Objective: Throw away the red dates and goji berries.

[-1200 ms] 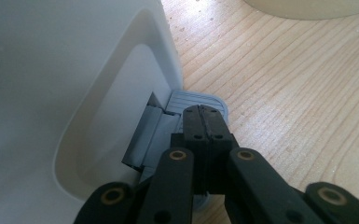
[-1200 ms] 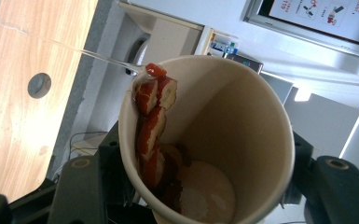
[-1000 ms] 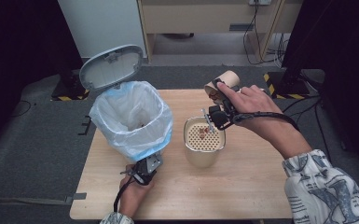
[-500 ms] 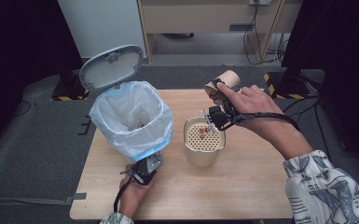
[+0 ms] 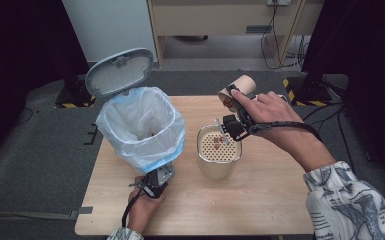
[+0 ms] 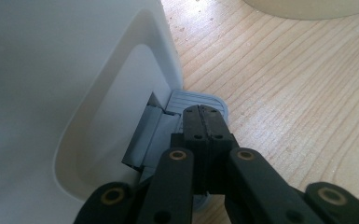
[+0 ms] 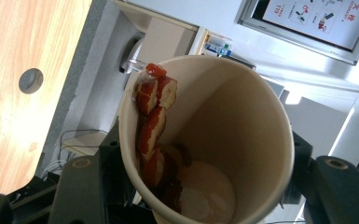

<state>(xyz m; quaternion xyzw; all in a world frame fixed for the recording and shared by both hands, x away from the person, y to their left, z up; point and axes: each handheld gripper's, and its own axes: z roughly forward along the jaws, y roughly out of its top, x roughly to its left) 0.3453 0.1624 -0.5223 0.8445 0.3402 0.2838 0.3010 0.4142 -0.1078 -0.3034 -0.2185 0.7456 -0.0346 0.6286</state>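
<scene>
A paper cup point(image 5: 238, 90) is grasped by the right gripper point(image 5: 234, 111) and is held tilted above the table point(image 5: 260, 200), at about 1 o'clock from the beige strainer container point(image 5: 219, 150). In the right gripper view the two black jaws are seen on either side of the cup wall, and red peel pieces point(image 7: 153, 116) are stuck along the inner wall up to the rim, with more at the bottom.

The left gripper point(image 5: 156, 181) is clenched, its jaws closed together with nothing between them, and it is pressed on the grey pedal point(image 6: 200, 100) at the foot of the white bin point(image 5: 142, 125). The lid point(image 5: 120, 70) is held open in this way, it seems.

The relation that matters is this: the lined mouth of the bin lies at about 9 o'clock from the cup, with the strainer container between them and a little nearer to the person. The long axis of the cup is tilted, with its bottom pointing away from the person towards about 1 o'clock. It is judged that the cup must be carried leftward over the bin and tipped mouth down there. The right hand is the one that carries it; the left hand is occupied at the pedal.
</scene>
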